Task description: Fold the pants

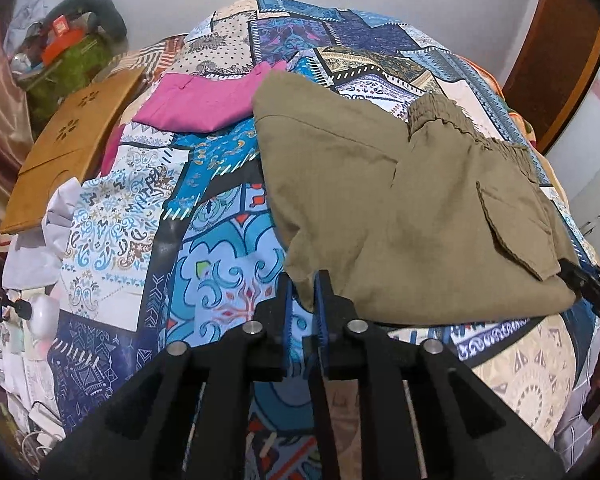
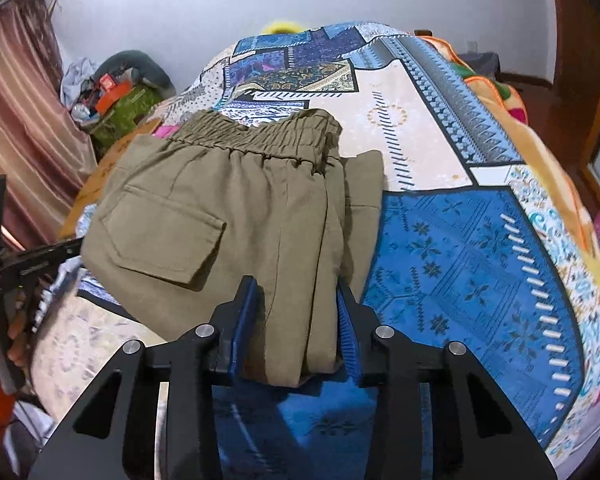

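**Folded olive pants gripped at two near corners**

Lying folded on the patterned bedspread: olive pants, elastic waistband farthest from both cameras. Clamped on the near-left corner: left gripper, blue pads pinching a fold of cloth. Straddling the thicker stacked edge at the near right: right gripper, pads pressed against the bundle between them.

Seen only from the left wrist: a pink garment beyond the pants, plus a wooden board at the bed's side. Seen only from the right wrist: the full waistband and pocket flap. Largely cut off behind the pants there: the pink garment. Blurred at the left edge: the holding hand.
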A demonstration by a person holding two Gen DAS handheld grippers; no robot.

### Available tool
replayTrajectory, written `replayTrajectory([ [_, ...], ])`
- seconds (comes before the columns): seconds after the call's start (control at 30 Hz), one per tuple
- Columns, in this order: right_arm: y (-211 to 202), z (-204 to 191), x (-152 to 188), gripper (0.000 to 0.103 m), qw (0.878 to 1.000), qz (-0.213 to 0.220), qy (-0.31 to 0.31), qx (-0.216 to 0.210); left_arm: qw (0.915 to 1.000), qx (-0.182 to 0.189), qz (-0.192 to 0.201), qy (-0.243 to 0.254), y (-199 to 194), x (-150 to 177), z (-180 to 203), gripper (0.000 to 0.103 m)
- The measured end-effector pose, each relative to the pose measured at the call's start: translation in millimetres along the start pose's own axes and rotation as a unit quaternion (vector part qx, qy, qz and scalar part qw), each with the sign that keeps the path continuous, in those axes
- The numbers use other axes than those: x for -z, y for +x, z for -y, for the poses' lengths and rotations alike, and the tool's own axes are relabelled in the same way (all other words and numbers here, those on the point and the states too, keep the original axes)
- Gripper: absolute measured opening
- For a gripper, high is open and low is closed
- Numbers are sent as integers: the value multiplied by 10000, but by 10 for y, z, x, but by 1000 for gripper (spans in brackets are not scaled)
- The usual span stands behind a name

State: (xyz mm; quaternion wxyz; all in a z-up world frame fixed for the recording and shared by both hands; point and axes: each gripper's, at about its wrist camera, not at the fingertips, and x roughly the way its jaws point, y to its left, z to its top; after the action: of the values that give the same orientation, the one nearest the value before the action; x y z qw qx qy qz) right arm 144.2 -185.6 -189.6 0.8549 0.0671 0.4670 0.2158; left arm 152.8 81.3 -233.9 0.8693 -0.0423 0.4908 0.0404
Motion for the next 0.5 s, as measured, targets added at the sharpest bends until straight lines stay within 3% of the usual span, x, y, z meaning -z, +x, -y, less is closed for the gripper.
replayTrajectory([
  [0.1,17,30,-18,34,9999,-17,-121,103,9997,-211,-64,80,-17,30,-56,18],
  [0.23,-2,100,-69,35,9989,-49,-156,446,9995,-184,-252,45,-44,77,-260,17],
  [0.4,-144,216,-145,35,9993,-18,-43,383,9998,-62,41,201,-235,-124,-323,18],
  [0.47,-191,257,-207,38,9991,46,1,427,9993,51,165,322,-273,-265,-248,22],
  [0.5,-204,274,-242,44,9990,72,24,437,9991,129,211,345,-273,-335,-215,29],
])
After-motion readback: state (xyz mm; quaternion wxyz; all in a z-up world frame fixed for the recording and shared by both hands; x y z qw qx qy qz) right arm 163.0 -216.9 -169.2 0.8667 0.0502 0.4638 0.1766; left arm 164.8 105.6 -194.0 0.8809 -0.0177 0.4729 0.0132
